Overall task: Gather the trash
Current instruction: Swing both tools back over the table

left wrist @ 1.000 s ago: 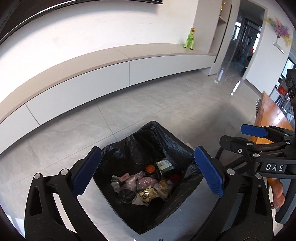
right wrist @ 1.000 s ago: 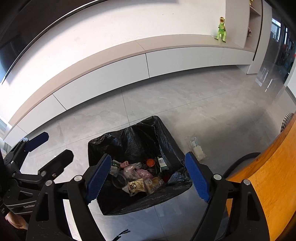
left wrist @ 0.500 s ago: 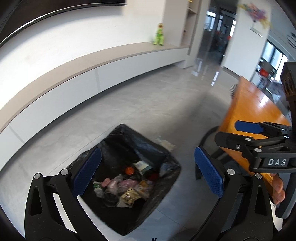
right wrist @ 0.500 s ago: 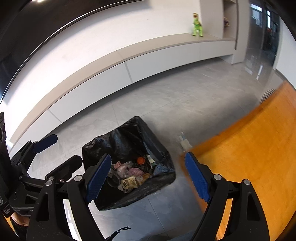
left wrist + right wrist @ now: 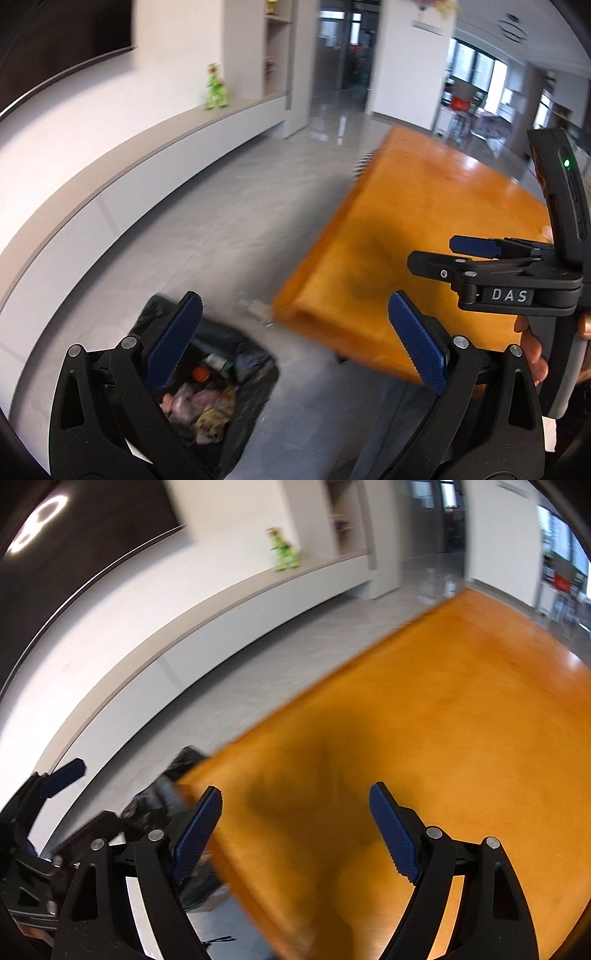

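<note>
Grey floor tiles [image 5: 207,221] border an orange table [image 5: 443,720]. Both the left gripper [image 5: 295,343] and the right gripper [image 5: 295,834] gape empty, seemingly between pickups; next comes locating more litter, perhaps the scrap [image 5: 255,304] by the table edge. Wrappers fill the black trash bag [image 5: 251,365].

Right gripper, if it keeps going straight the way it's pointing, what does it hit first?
Most likely the orange tabletop. The right gripper is open and empty, with only that surface showing between and beyond its fingers. The picture is blurred, so depth is uncertain.
</note>
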A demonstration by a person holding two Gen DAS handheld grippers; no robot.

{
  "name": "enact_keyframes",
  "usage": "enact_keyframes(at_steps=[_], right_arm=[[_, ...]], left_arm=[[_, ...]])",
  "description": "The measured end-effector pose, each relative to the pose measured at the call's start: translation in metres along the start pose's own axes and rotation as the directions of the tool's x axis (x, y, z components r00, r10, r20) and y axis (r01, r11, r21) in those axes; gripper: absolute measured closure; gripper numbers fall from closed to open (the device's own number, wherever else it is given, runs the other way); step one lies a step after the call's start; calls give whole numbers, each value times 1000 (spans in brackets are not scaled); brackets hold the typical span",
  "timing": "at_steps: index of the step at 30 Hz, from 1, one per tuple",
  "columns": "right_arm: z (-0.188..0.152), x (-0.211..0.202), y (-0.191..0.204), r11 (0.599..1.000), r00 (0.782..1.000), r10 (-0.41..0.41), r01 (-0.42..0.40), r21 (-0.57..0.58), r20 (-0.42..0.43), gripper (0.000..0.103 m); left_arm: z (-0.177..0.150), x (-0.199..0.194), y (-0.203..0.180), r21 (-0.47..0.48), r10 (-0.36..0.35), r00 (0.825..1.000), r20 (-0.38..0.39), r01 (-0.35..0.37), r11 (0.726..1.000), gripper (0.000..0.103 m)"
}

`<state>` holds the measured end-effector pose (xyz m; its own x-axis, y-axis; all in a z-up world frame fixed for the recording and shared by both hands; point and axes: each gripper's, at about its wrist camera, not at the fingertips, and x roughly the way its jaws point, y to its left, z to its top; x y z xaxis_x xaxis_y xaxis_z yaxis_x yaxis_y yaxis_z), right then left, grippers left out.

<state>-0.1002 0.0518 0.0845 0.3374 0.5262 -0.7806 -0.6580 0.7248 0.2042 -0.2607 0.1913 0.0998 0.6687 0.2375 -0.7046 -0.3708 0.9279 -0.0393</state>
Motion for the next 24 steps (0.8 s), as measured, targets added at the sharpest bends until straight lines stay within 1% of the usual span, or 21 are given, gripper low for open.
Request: enact_keyframes(at_steps=[4,7,9,12,15,17,18,19,20,21,22,24], right_arm=[[-10,-18,-53,992,995,-99,98,78,18,21],[-23,-33,-95,975,983,-183,179,135,21,21],[-33,-44,-120,957,971,-240,233,174,20,21],[-49,-64,-159,919,945,-325,312,242,19,21],[-64,-90,-199,855,905,-426,397,334,17,21],[-73,-107,-228,801,874,-486,443,402,7,21],[-77,-114,-241,768,855,-518,468,438,-5,21],[-84,-123,-261,720,834,-552,490,491,-21,21],[-89,-128,-275,689,822,-568,501,523,-40,21],[-95,-131,-290,655,813,-578,511,557,-66,21],[-102,-134,-303,633,810,-580,515,578,-86,20],[-118,-135,-333,586,810,-569,518,623,-138,20]], left_arm=[[18,18,-51,80,-70,997,-11,71,994,6],[28,32,-89,131,-122,992,-27,124,983,6],[35,42,-117,163,-167,985,-43,172,972,6],[42,52,-150,202,-210,975,-65,219,955,6],[49,63,-190,247,-263,960,-91,278,928,6],[54,70,-218,276,-293,950,-111,313,909,6],[56,74,-235,294,-307,944,-122,330,897,6],[56,75,-247,305,-314,941,-130,339,890,6],[58,78,-259,316,-320,937,-139,348,882,6],[60,82,-274,331,-331,931,-153,364,871,6],[61,84,-285,344,-339,927,-162,375,861,6],[64,88,-307,372,-346,922,-175,387,843,6]])
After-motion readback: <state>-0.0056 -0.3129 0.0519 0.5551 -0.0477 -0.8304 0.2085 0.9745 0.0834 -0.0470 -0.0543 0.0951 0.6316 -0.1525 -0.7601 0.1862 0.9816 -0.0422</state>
